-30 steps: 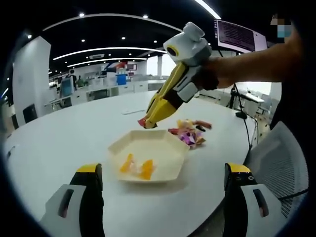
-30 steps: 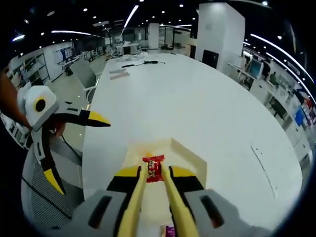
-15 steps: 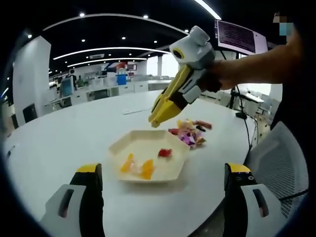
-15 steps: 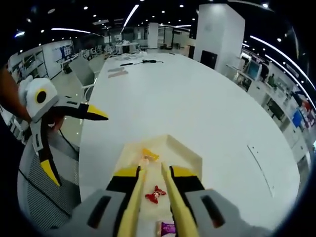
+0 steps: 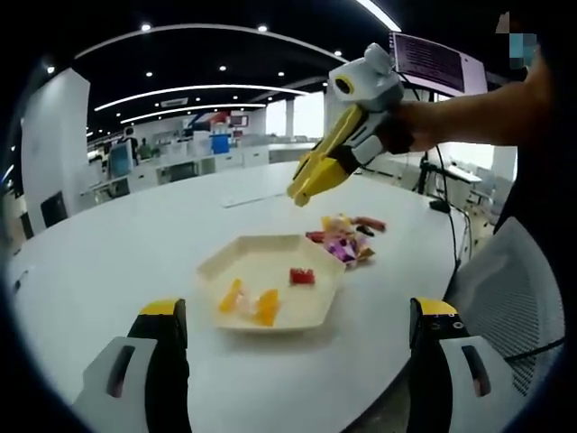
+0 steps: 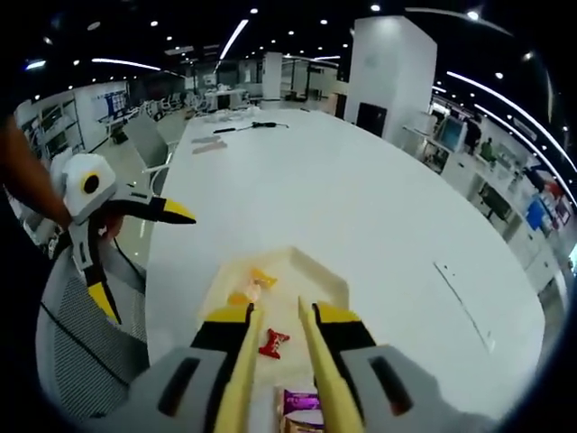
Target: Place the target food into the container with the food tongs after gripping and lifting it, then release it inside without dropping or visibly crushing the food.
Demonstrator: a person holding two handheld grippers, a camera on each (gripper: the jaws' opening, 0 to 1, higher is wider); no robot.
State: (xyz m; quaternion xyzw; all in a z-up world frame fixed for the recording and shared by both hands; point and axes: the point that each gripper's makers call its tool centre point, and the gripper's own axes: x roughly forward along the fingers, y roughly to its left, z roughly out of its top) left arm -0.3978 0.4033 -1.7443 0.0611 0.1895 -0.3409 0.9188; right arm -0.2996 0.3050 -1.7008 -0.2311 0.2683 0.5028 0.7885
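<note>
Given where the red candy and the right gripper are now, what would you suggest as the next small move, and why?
Probably swing the right gripper over to the candy pile for another piece: its jaws are open and empty above the tray, and the red candy lies inside it.

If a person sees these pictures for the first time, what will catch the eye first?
First, the right tool, yellow and held by a hand, hanging in the air above the pale hexagonal tray on the white table. Next, the bright food in the tray: a red wrapped candy near its middle and orange pieces at its near side. A heap of colourful wrapped sweets lies on the table just beyond the tray.
</note>
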